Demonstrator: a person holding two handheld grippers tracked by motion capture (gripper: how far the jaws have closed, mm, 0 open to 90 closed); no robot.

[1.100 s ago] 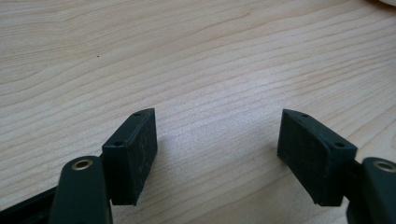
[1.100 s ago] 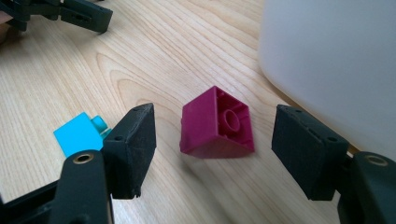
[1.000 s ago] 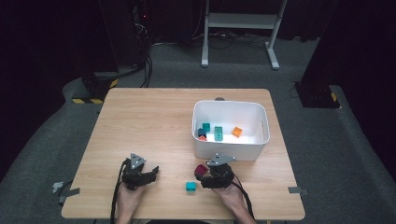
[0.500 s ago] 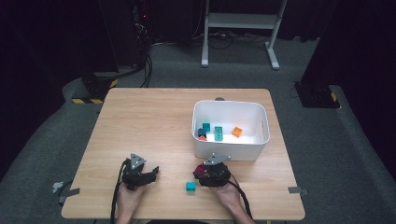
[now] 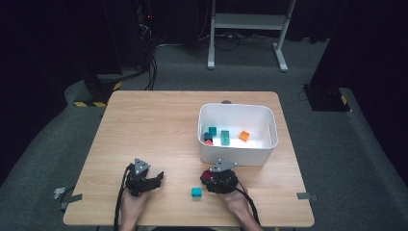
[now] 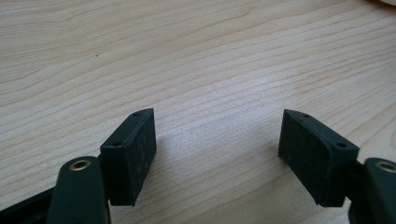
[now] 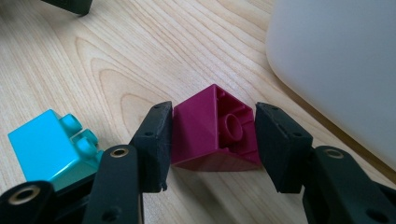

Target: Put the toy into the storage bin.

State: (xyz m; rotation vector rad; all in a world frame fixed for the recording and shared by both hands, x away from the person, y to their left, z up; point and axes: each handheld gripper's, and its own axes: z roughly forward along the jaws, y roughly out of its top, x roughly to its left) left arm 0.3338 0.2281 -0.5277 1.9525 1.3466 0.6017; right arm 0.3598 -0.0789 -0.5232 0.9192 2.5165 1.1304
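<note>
A magenta brick (image 7: 210,133) lies on its side on the wooden table (image 5: 159,125), its hollow underside facing the right gripper view's camera. My right gripper (image 7: 212,135) has just been closing its jaws, and the pads now press on the brick's two sides. In the high view this gripper (image 5: 208,177) sits just in front of the white bin (image 5: 238,155), with the magenta brick (image 5: 205,174) at its tip. A teal brick (image 7: 46,147) rests beside its left jaw. My left gripper (image 6: 217,140) stands open over bare wood, at the table's front left (image 5: 158,177).
The white bin (image 7: 336,70) rises close on the right of the held brick and holds several small bricks, among them an orange one (image 5: 244,135) and a teal one (image 5: 224,137). The loose teal brick (image 5: 196,192) lies between the two hands. The table's front edge is near.
The right gripper's jaws have closed in on the magenta brick. Both hands have stayed where they were, and the left gripper is unchanged.
</note>
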